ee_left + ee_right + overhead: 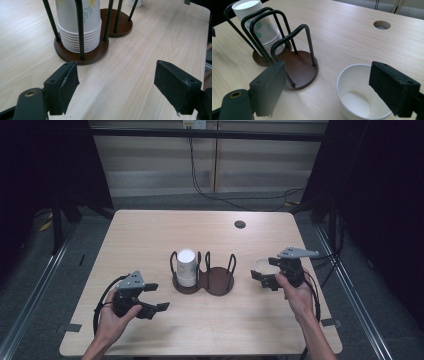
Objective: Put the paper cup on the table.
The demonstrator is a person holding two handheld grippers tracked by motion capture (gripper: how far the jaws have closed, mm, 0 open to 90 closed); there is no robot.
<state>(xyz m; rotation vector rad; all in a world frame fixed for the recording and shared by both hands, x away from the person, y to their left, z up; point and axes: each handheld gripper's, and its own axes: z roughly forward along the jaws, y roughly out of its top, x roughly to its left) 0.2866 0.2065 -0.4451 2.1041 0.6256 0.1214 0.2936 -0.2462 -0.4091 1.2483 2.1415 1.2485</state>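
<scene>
- A single paper cup (358,93) stands upright and empty on the table (150,235), to the right of the cup holder (216,281) and apart from its brown base; in the high view it sits just in front of the right gripper (266,276).
- The step in hand looks like a reach for this loose cup — the right gripper's jaws stand wide apart and nothing is between them yet. In the right gripper view one jaw overlaps the cup's rim, but whether it touches the rim cannot be told.
- The next move, as I judge it, calls for bringing the jaws around the cup's wall and closing gently, since thin paper would crush under a hard squeeze.
- The holder's left ring holds an inverted stack of cups (80,27) with a flower print; its right ring is vacant.
- The left gripper (151,298) hangs over bare table near the holder's left side — jaws spread, holding nothing.
</scene>
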